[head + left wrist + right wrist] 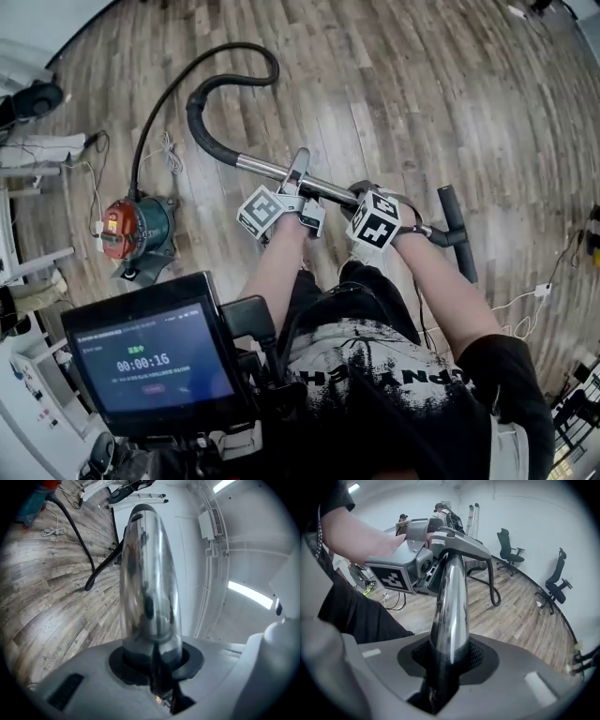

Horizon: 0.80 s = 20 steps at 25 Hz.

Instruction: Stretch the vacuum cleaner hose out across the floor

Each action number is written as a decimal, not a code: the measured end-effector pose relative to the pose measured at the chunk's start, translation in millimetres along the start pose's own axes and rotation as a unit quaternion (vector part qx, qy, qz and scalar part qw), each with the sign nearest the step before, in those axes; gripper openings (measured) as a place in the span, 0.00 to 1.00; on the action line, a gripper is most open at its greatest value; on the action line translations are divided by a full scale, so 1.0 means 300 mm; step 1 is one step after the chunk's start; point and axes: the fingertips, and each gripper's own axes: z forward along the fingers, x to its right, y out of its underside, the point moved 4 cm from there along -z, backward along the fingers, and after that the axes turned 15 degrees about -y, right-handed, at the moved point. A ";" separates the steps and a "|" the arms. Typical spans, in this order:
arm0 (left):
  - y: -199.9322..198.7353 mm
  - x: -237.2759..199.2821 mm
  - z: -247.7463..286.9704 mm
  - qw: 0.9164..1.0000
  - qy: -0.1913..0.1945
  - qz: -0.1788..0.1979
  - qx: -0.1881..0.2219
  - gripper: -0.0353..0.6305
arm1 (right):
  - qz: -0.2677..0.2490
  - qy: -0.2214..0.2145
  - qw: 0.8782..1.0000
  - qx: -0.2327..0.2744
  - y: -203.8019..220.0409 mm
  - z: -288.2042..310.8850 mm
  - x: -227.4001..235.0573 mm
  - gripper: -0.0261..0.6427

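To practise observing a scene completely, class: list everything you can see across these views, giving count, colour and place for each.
vacuum cleaner body: one, red and teal, on the floor at left
hose: one, black, curling from the body to the metal tube
metal tube: one, chrome, held above the floor
floor head: one, black, at the tube's right end
cables: at least two, white, loose on the floor
screen: one, black, showing a timer, lower left
office chairs: two, black, by the far wall
floor: one, brown-grey wooden planks
left gripper: one, grey, shut on the tube
right gripper: one, grey, shut on the tube
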 end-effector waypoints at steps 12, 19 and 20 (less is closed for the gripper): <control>-0.124 0.308 -0.228 0.983 0.077 0.161 -0.049 0.18 | -0.035 0.161 0.986 0.000 -0.222 -0.145 -0.151 0.19; -0.265 0.403 -0.294 0.981 0.184 0.058 -0.031 0.13 | 0.002 0.109 0.994 0.026 -0.359 -0.165 -0.215 0.19; -0.260 0.403 -0.300 0.981 0.186 0.055 -0.033 0.13 | 0.002 0.109 0.994 0.024 -0.357 -0.167 -0.221 0.19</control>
